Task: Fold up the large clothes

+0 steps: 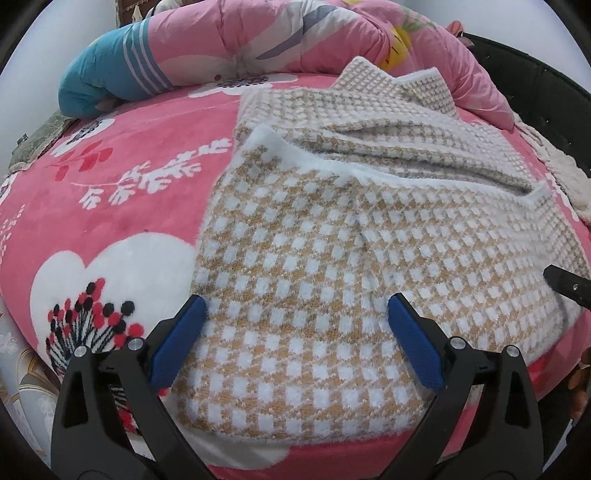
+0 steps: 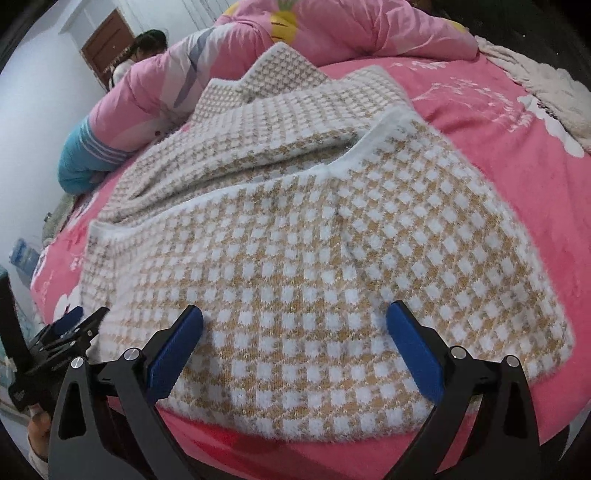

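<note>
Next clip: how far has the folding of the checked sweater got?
Partly done: the checked sweater lies on the pink blanket with its near half already doubled over the rest. In hand: nothing; the left hand-held gripper and right hand-held gripper are both open over its near edge. Left: further folds, since the far layer is still rumpled.

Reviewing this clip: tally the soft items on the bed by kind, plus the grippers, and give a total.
Checked knit garment: 1
Pink floral bedspread: 1
Pink quilt bundle: 1
Blue striped pillow end: 1
Cream fleece throw: 1
Grippers, left gripper and right gripper, both open: 2
Total: 7
</note>
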Motion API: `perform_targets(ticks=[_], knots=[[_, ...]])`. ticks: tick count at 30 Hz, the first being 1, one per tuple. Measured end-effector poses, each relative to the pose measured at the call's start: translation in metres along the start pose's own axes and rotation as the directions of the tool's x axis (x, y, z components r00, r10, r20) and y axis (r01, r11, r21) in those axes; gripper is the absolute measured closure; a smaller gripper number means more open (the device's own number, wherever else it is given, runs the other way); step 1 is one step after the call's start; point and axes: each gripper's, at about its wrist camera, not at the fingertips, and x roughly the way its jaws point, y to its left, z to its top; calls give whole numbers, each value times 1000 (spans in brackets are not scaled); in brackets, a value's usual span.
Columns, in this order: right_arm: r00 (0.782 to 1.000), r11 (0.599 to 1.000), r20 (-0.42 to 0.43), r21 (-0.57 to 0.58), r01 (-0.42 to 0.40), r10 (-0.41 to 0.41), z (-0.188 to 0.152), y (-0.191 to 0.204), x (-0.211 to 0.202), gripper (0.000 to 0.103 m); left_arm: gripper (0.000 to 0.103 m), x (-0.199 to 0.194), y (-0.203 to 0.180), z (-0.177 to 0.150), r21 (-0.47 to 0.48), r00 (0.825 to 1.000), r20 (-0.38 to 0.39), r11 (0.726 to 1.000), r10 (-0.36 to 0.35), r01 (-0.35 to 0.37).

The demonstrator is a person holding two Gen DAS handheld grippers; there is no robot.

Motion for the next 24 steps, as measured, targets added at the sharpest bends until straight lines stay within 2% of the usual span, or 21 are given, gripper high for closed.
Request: perform_targets(ticks=[8,13,18,24], knots=[[999,1000,-37,26,-4,5,9,-2,3,6,8,1,0,2,-3,1000,-8,1000,6,-6],[999,999,-31,-7,33,-34,7,4,3,6,8,2,-1,2,-3,1000,-15,1000,10,-10],[998,999,-58,33,22,-20,16,8,-2,6,8,2,-2,3,-1,1000,-17,1000,10,-10],[997,998,-55,-22,59,-60,24,23,1,6,8,3,-1,3,1,1000,-21,1000,10,-10]])
